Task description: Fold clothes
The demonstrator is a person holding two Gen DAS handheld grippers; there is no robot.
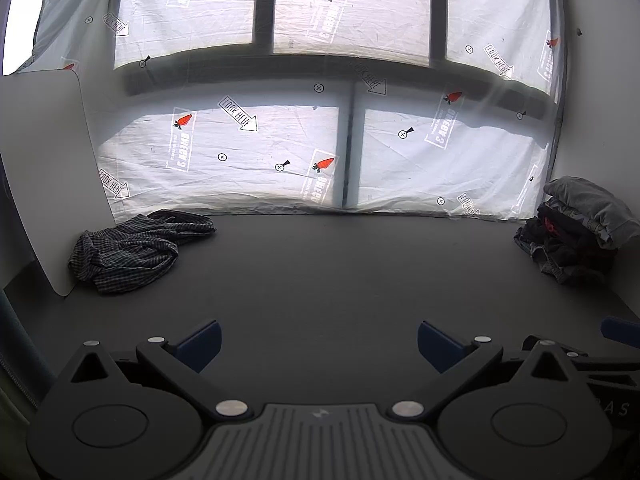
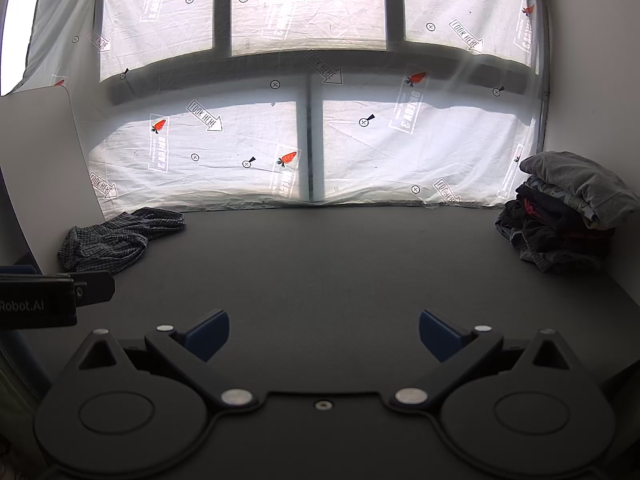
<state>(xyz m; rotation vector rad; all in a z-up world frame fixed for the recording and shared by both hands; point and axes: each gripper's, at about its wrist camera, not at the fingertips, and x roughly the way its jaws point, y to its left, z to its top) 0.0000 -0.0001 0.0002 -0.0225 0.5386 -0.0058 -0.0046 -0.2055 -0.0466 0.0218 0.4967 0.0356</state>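
A crumpled checked garment (image 1: pixel 132 246) lies at the far left of the dark table (image 1: pixel 320 272); it also shows in the right wrist view (image 2: pixel 116 238). A pile of dark and grey clothes (image 1: pixel 576 232) sits at the far right, also in the right wrist view (image 2: pixel 568 212). My left gripper (image 1: pixel 319 342) is open and empty, low over the table's near side. My right gripper (image 2: pixel 324 336) is open and empty beside it. The left gripper's body (image 2: pixel 48 296) shows at the left edge of the right wrist view; a blue fingertip of the right gripper (image 1: pixel 620 332) shows at the right edge of the left one.
A white board (image 1: pixel 48 168) leans upright at the table's left edge next to the checked garment. A window covered with printed plastic sheeting (image 1: pixel 320 140) runs along the table's far edge. A white wall (image 1: pixel 600 80) stands at the right.
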